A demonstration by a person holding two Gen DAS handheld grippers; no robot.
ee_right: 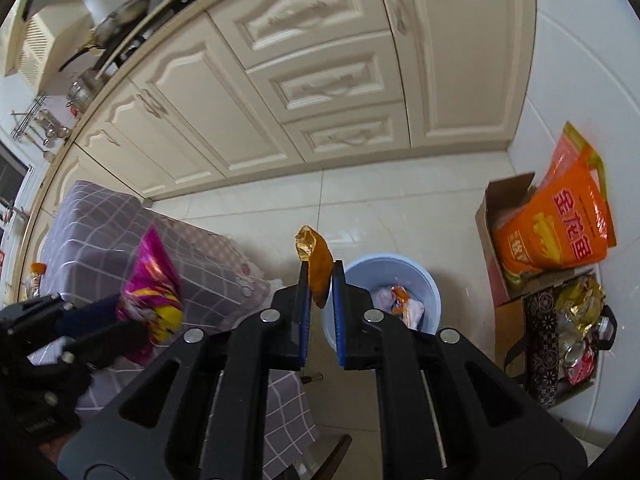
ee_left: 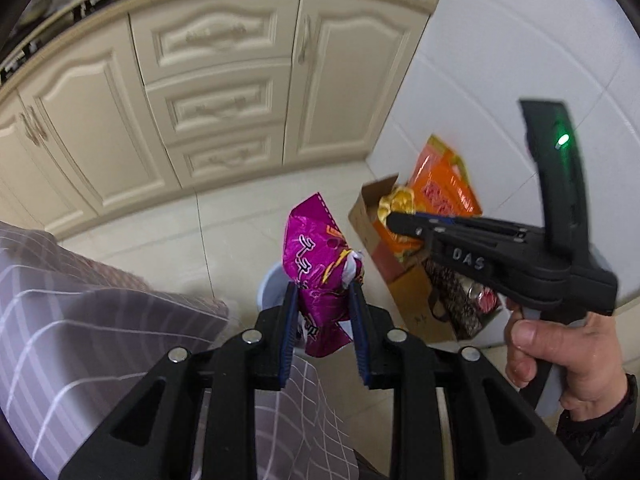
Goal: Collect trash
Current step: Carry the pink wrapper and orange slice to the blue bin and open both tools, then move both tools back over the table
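From the left wrist view, the left gripper (ee_left: 324, 300) points steeply down at the floor, its jaws clamped on a crumpled magenta wrapper (ee_left: 320, 272) that stands up between the blue pads. Just beyond and below the wrapper shows the rim of a pale blue bin (ee_left: 269, 280). At the right, a hand (ee_left: 560, 356) grips the handle of the right gripper (ee_left: 394, 222), which reaches leftward in front of a cardboard box (ee_left: 374, 216) holding an orange bag (ee_left: 444, 184). A checked cloth (ee_left: 80, 320) covers a table at the left.

From the right wrist view, the right gripper (ee_right: 320, 280) also tilts down, its jaws pinched together on a small orange-brown wrapper (ee_right: 318, 264) that sticks up past the tips. The bin (ee_right: 430, 284) sits on the floor just right of the tips, with crumpled trash (ee_right: 400, 300) inside. The left gripper (ee_right: 100, 320) comes in from the left edge with the magenta wrapper over the cloth, well left of the bin. Cream cabinets (ee_right: 320, 80) line the far side.
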